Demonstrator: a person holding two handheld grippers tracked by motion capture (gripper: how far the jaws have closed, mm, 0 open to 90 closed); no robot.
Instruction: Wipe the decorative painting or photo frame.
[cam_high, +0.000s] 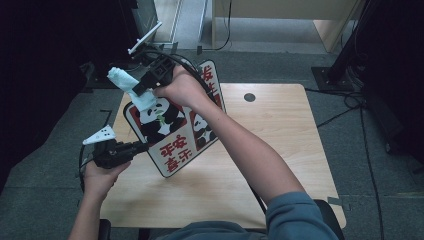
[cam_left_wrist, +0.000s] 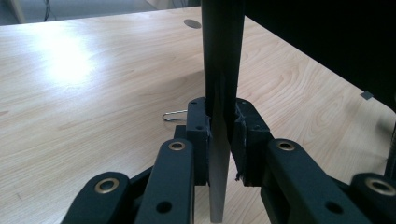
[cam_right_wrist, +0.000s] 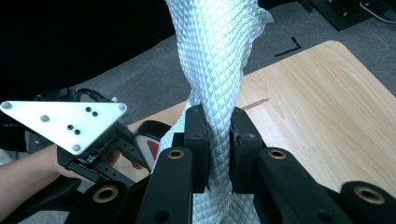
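- Between the jaws of the left gripper (cam_left_wrist: 219, 135) stands the edge of a panda sign board (cam_high: 172, 125), clamped tight and seen edge-on as a thin dark strip rising up the left gripper view.
- Closed on a pale blue quilted cloth (cam_right_wrist: 212, 60), the right gripper (cam_right_wrist: 215, 140) pinches it at a narrow twist, and the cloth fans out above the pads.
- From the high view, the cloth (cam_high: 131, 86) lies against the board's upper left corner, over a panda picture, with the right gripper (cam_high: 145, 82) above it and the left gripper (cam_high: 142, 146) at the board's lower left edge.
- Beneath the tilted board is a light wooden table (cam_high: 280, 150) with a round grommet hole (cam_high: 249, 97), standing on grey carpet (cam_high: 360, 165).
- On the tabletop, the left gripper view picks up a small wire clip (cam_left_wrist: 173, 115); the right gripper view shows the left gripper's grey three-cornered plate (cam_right_wrist: 65, 122).
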